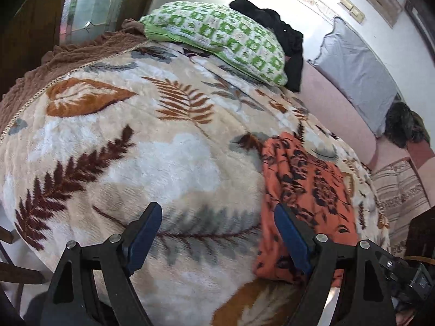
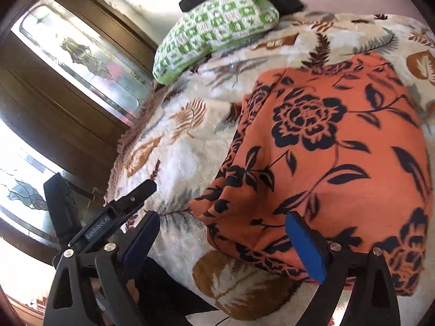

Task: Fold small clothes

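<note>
An orange garment (image 1: 307, 179) with black flowers lies folded into a rough rectangle on the leaf-print blanket (image 1: 152, 163). In the left wrist view my left gripper (image 1: 217, 212) hovers open over the blanket, and its right finger overlaps the garment's left edge. Nothing is between its blue pads. In the right wrist view the garment (image 2: 326, 149) fills the right half. My right gripper (image 2: 223, 217) stands wide open over its near left corner without pinching the cloth. The left gripper (image 2: 102, 187) shows at the left, beside the bed's edge.
A green-and-white checked pillow (image 1: 217, 35) lies at the head of the bed with black clothes (image 1: 282, 35) behind it. A grey cushion (image 1: 356, 76) leans on a pink sofa (image 1: 339, 108) at the right. A wooden door with patterned glass (image 2: 76, 62) stands at the left.
</note>
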`<move>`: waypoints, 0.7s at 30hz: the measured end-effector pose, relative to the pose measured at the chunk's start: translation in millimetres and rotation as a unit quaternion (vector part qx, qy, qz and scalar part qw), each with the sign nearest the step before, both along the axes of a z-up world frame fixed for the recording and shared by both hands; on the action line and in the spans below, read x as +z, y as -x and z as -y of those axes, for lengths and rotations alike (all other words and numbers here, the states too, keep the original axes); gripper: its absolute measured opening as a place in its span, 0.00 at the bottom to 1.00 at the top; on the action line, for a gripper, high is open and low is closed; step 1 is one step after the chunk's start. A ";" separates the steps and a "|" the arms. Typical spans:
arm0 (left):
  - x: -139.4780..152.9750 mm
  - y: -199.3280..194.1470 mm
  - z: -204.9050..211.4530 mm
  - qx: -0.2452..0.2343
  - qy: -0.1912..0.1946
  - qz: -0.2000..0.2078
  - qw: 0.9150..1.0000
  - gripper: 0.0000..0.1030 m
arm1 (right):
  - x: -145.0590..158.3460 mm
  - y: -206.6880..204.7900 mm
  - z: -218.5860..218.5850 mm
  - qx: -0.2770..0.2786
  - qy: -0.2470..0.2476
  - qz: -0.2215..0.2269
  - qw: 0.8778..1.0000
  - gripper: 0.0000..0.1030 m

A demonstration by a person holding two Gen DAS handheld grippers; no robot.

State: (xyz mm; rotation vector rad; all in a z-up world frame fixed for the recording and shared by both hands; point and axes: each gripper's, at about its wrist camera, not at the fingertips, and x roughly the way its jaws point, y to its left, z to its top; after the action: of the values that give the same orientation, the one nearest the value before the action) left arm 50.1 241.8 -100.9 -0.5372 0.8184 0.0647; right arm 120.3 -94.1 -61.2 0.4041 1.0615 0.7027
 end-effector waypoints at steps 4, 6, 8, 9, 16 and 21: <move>11.5 2.1 49.8 -0.058 0.011 -0.004 0.998 0.82 | -0.4 9.8 54.1 -0.063 -0.026 -0.001 0.998 0.93; 9.3 -1.9 72.1 -0.077 -0.001 -0.018 0.997 0.82 | -4.5 10.6 72.3 -0.082 -0.039 -0.014 0.996 0.93; 3.9 -9.2 87.4 -0.084 -0.018 -0.038 0.996 0.82 | -2.9 6.9 84.9 -0.090 -0.052 -0.023 0.994 0.93; 0.2 -14.5 93.1 -0.086 -0.026 -0.052 0.995 0.82 | -5.4 7.7 90.1 -0.089 -0.054 -0.026 0.994 0.93; -9.3 -42.0 109.0 -0.090 -0.062 -0.108 0.988 0.23 | -20.1 5.6 100.7 -0.082 -0.080 -0.042 0.993 0.93; 25.6 -23.6 115.0 -0.095 -0.078 -0.053 0.991 0.12 | -33.8 -0.2 100.2 -0.085 -0.099 -0.060 0.990 0.92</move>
State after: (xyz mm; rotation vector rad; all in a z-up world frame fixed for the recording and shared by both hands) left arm 73.8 126.8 -75.3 -0.3089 0.9570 -0.0187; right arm 120.6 -194.4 -95.0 0.7073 1.0583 0.6391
